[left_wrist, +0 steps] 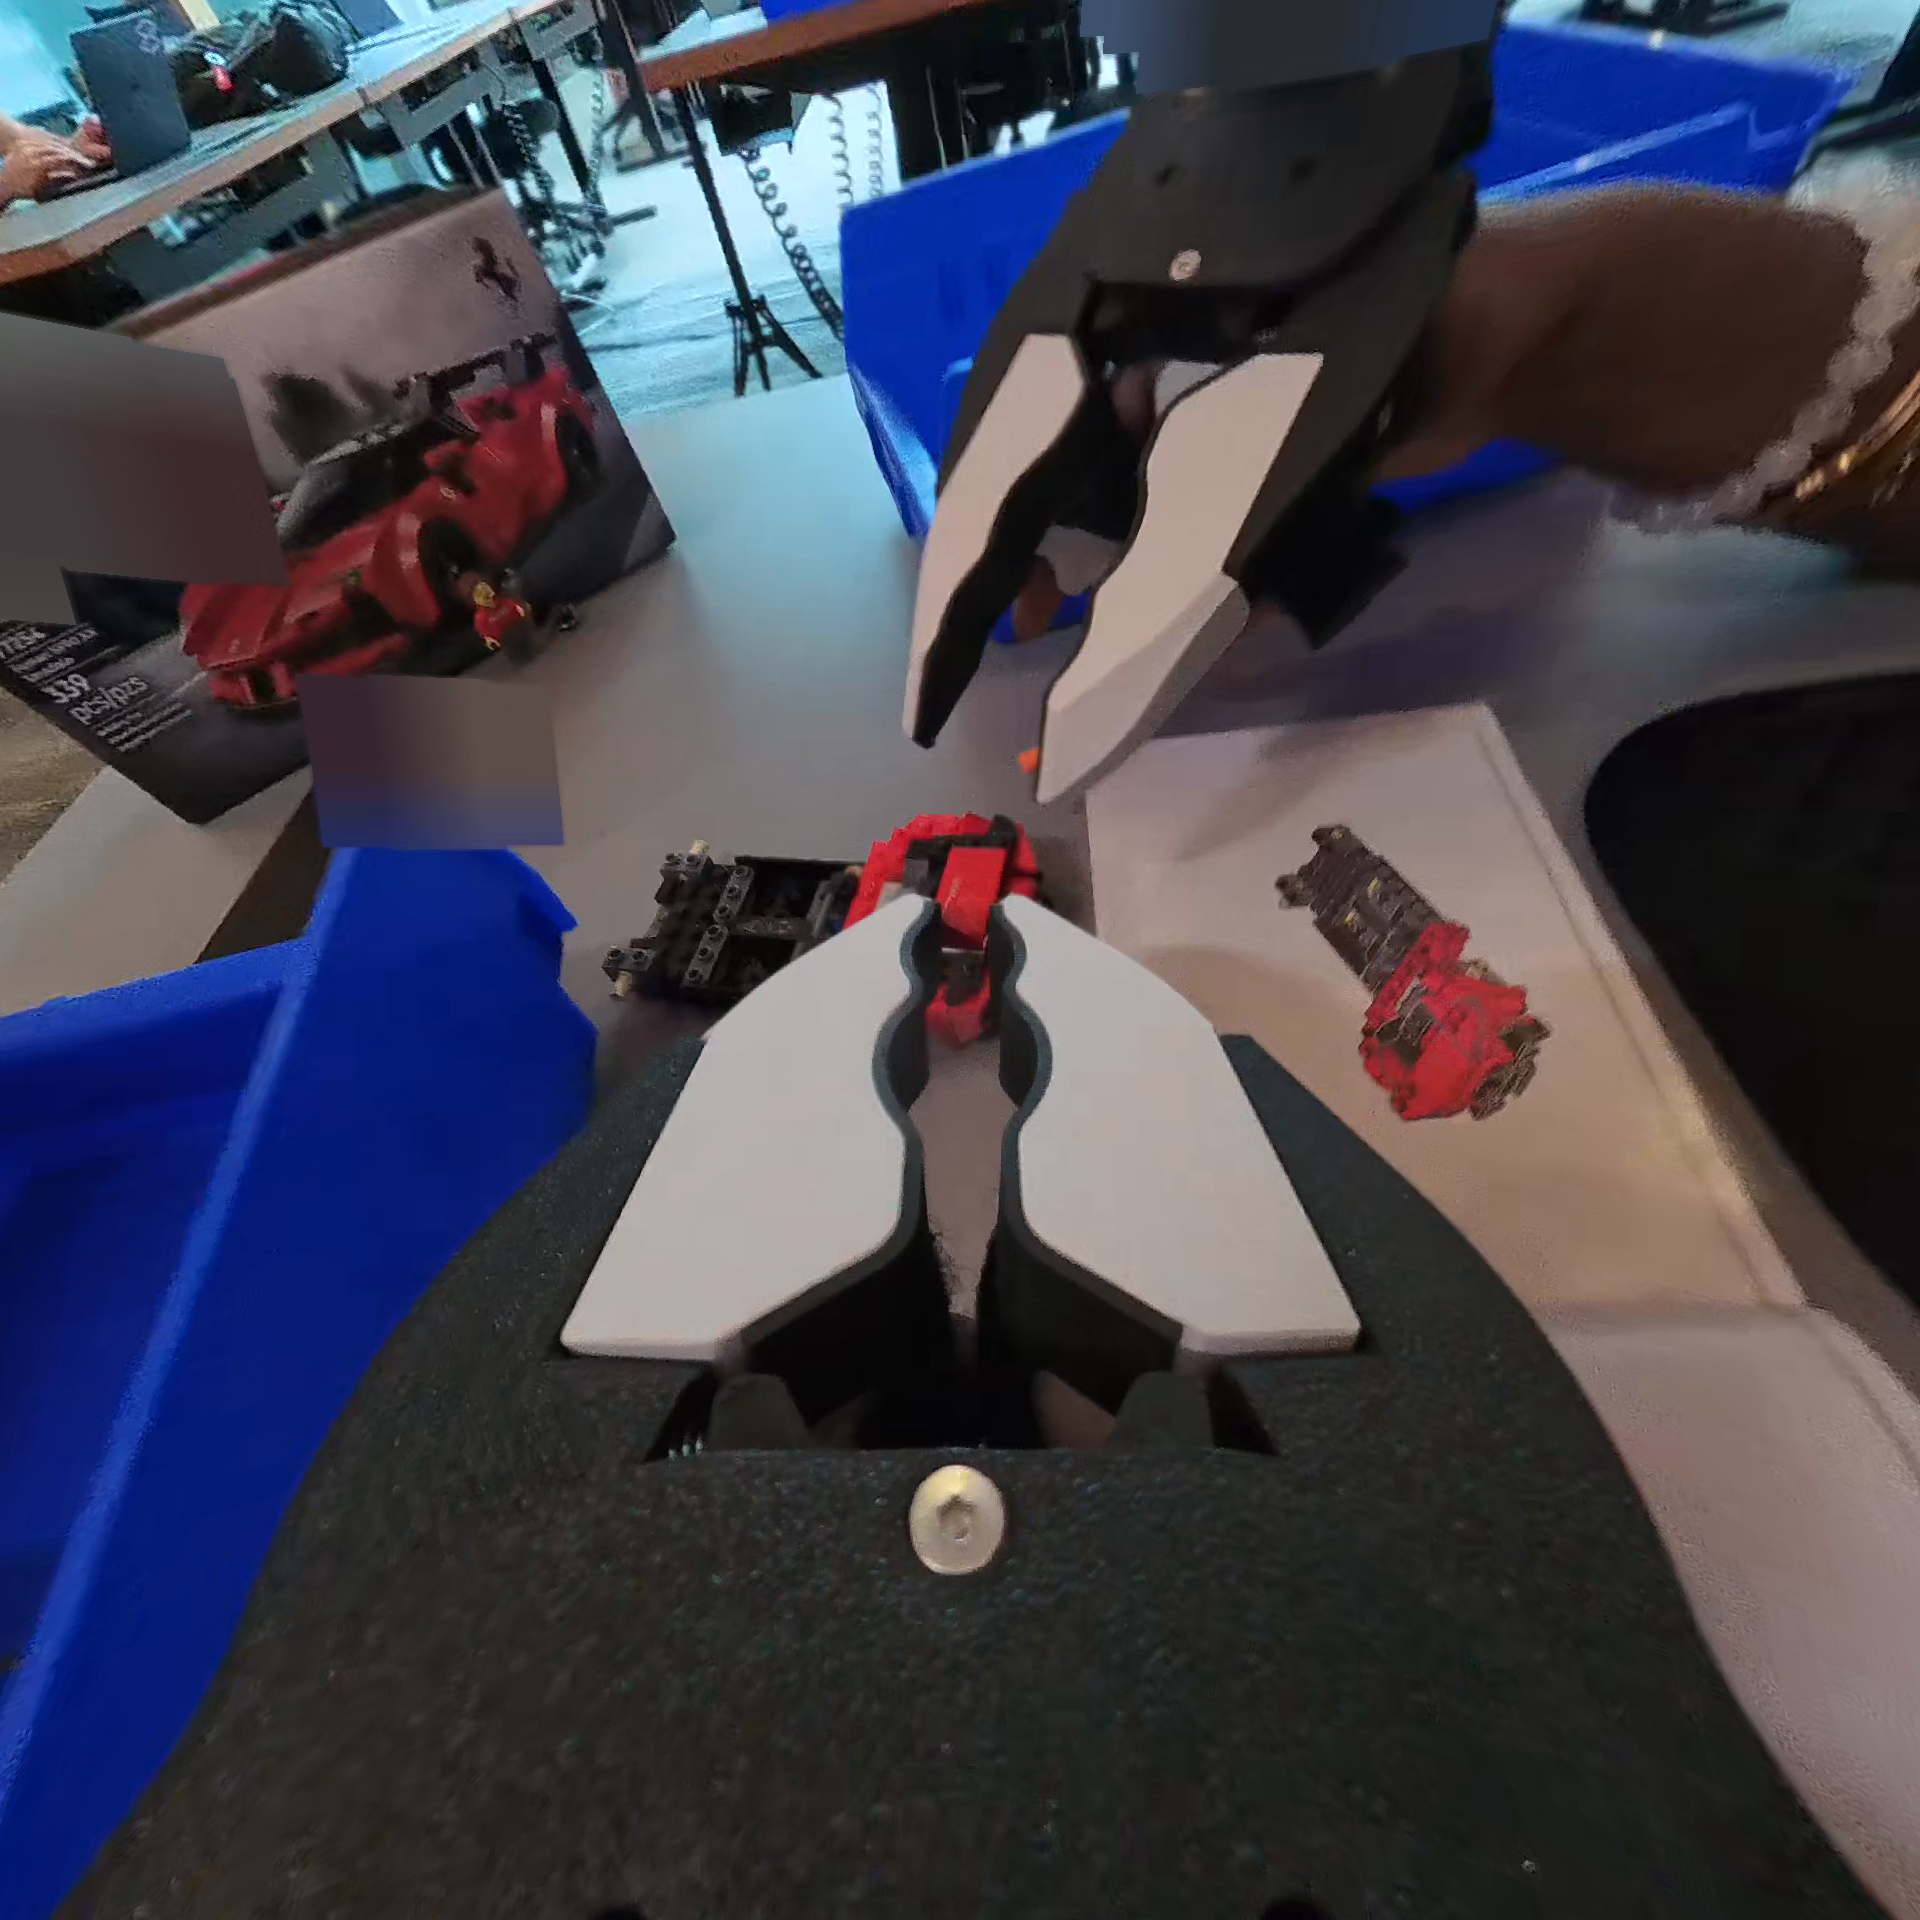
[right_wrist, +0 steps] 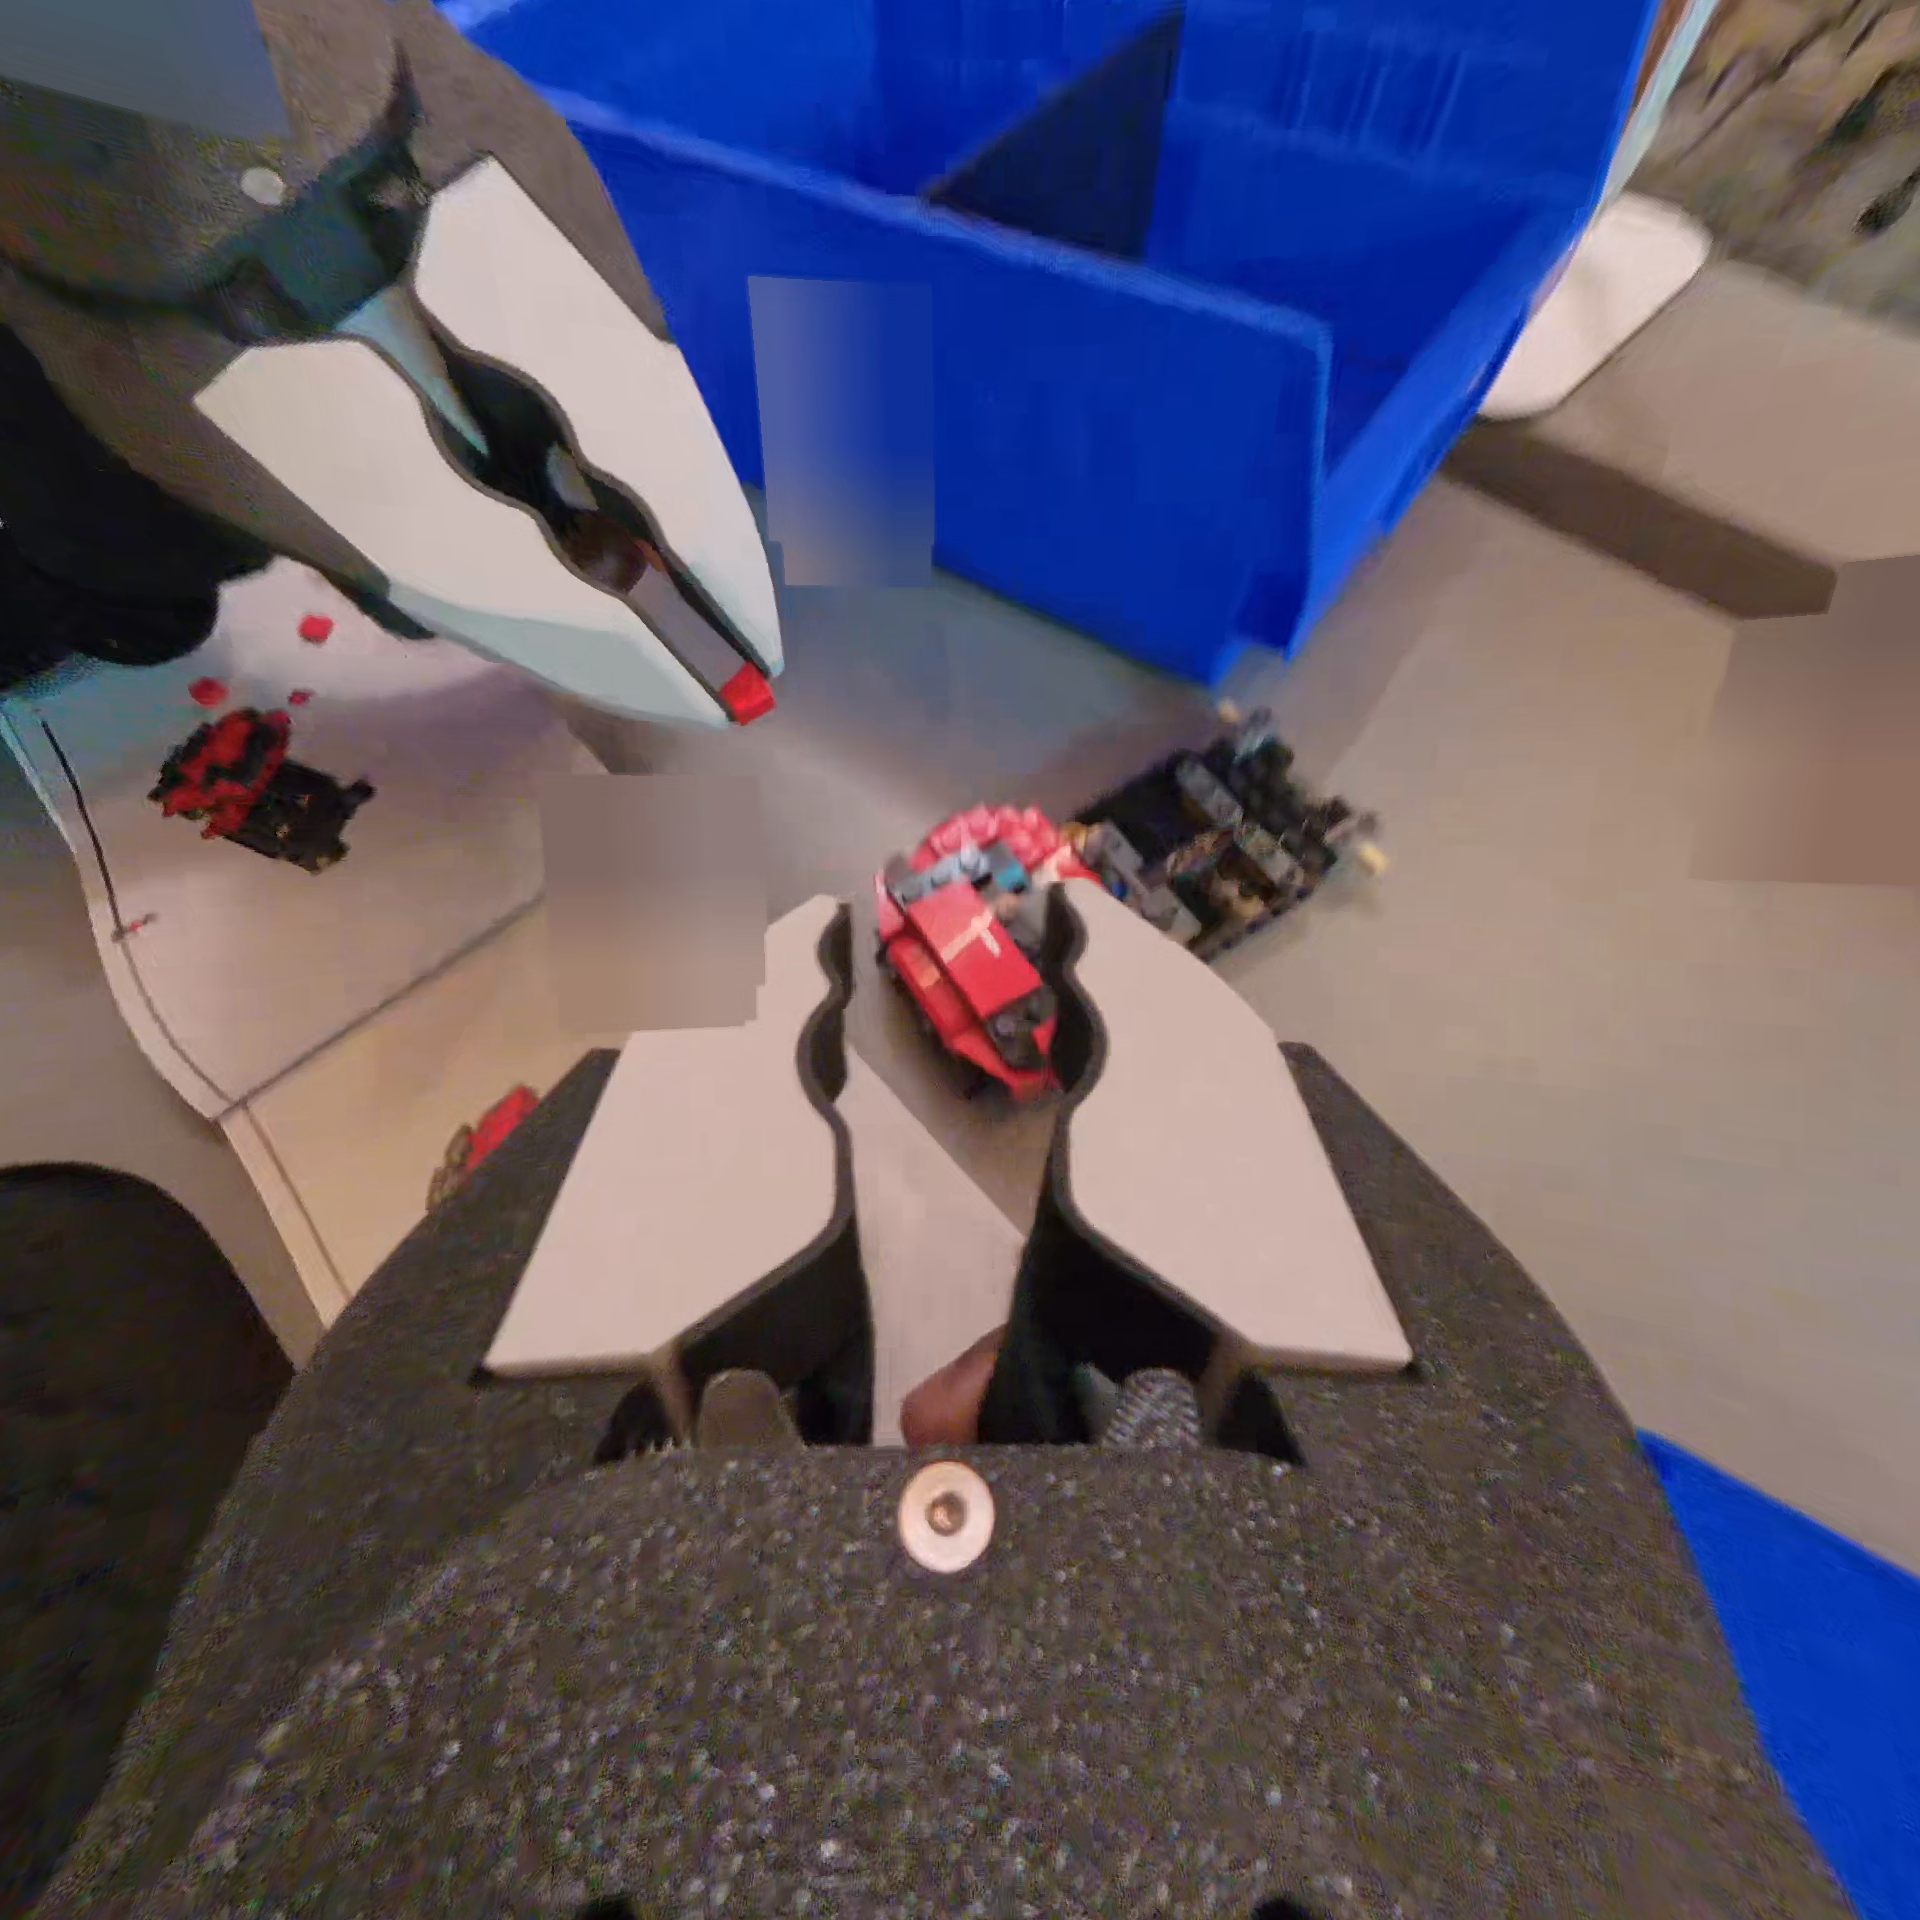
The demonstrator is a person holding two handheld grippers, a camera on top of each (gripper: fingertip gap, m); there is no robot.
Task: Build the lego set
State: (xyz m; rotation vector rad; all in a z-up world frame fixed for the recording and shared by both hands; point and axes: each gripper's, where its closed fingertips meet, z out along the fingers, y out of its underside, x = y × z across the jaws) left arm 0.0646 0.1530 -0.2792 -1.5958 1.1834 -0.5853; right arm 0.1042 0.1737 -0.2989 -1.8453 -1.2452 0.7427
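Observation:
The half-built Lego car [left_wrist: 727, 925] lies on the grey table, a black chassis with a red end [right_wrist: 966, 966]. My left gripper [left_wrist: 961, 914] is shut on a small red brick [right_wrist: 750, 693] at its fingertips and holds it just above the car's red end; this gripper also shows in the right wrist view [right_wrist: 748, 675]. My right gripper [right_wrist: 951, 904] is open, with the car's red end seen between its fingers. In the left wrist view the right gripper [left_wrist: 987, 753] hovers just beyond the car, clear of the table.
An open instruction booklet [left_wrist: 1247, 1039] with a picture of the model [left_wrist: 1403, 977] lies right of the car. The set's box [left_wrist: 416, 499] stands at the back left. Blue bins stand at the left [left_wrist: 156, 1247] and behind [right_wrist: 1039, 416]. A black rounded object [left_wrist: 1766, 935] is at the right. About 5 cm separates my left fingertips from my right. Left tips and right tips are each some 15 cm from the black rounded object [left_wrist: 1766, 935].

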